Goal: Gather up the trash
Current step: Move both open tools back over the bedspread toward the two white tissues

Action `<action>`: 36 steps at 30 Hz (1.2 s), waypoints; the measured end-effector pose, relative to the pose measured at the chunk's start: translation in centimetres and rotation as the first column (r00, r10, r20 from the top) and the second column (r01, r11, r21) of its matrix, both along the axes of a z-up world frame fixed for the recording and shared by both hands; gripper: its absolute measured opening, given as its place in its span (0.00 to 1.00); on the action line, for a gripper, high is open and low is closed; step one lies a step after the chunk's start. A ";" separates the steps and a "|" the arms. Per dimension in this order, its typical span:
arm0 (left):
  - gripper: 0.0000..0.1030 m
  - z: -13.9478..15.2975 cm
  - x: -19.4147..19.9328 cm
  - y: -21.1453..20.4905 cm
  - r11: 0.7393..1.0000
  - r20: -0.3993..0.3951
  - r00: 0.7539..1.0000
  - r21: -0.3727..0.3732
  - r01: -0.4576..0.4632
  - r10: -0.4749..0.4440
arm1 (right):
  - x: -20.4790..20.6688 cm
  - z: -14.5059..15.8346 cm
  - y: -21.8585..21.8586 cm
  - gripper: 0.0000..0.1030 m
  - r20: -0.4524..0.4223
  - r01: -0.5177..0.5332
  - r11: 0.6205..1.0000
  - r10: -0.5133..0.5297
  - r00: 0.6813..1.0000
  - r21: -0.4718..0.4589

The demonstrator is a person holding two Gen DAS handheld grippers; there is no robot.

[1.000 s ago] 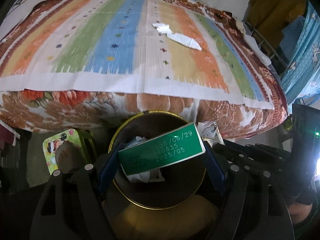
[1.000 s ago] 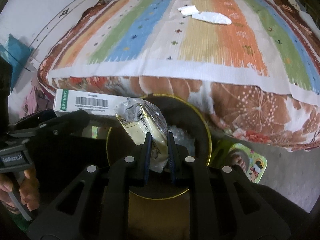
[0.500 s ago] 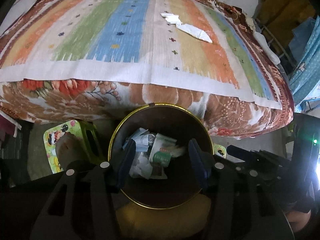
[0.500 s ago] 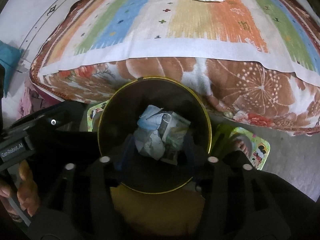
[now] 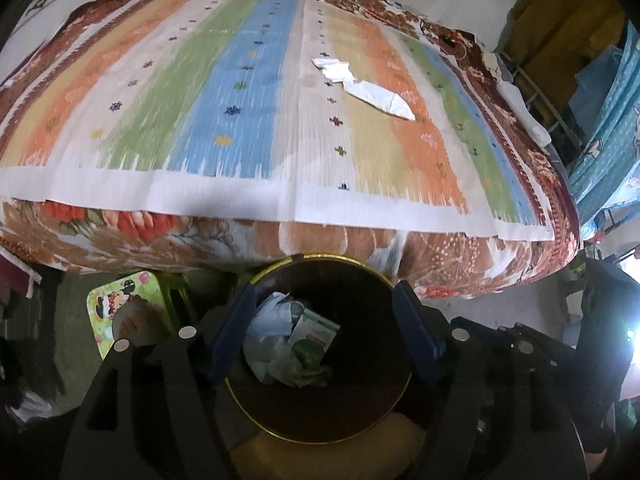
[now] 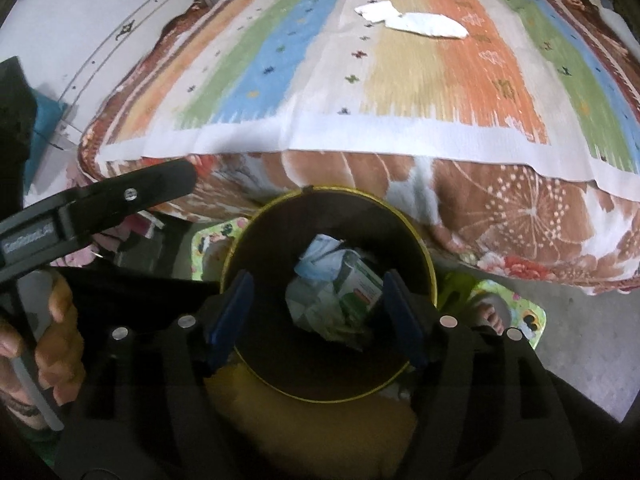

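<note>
Trash is what we see first through the left wrist camera: crumpled paper and a green-and-white carton (image 5: 314, 334) lie heaped at the bottom of the dark, gold-rimmed bin (image 5: 400, 392), which stands on the floor just at the foot of the bed (image 5: 120, 240), close enough to be filled without walking. Our left tongs (image 5: 320, 332) hang over the bin's mouth with the blue pads spread wide and nothing between them, a pose that suits a drop into the bin. Farther up, on the striped bedcover (image 5: 240, 100), two white scraps of paper (image 5: 362, 88) lie touching each other, well apart from the bin; we judge these to be what remains to collect. Through the right wrist camera we find the same bin (image 6: 248, 240) below our right tongs (image 6: 316, 310), which are also wide apart and empty above the heap of trash (image 6: 332, 292). The left tool's black body (image 6: 100, 200) crosses at the left of this view, so both tools crowd over one opening. The white scraps (image 6: 412, 22) sit far up the bedcover (image 6: 280, 60), and reaching them calls for a stretch across the bed.
</note>
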State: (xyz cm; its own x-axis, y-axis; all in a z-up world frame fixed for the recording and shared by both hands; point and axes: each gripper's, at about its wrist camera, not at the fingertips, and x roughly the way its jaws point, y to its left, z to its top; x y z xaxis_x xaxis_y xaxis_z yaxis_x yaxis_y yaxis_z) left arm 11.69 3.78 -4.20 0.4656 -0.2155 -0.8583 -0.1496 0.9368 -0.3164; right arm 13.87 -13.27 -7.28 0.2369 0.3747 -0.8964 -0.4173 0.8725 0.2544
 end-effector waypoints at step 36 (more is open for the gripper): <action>0.94 2.9 12.7 3.4 0.994 0.145 0.989 0.109 -0.031 0.015 | 12.9 5.8 -2.0 0.85 0.184 0.103 0.994 -0.096 0.978 -0.029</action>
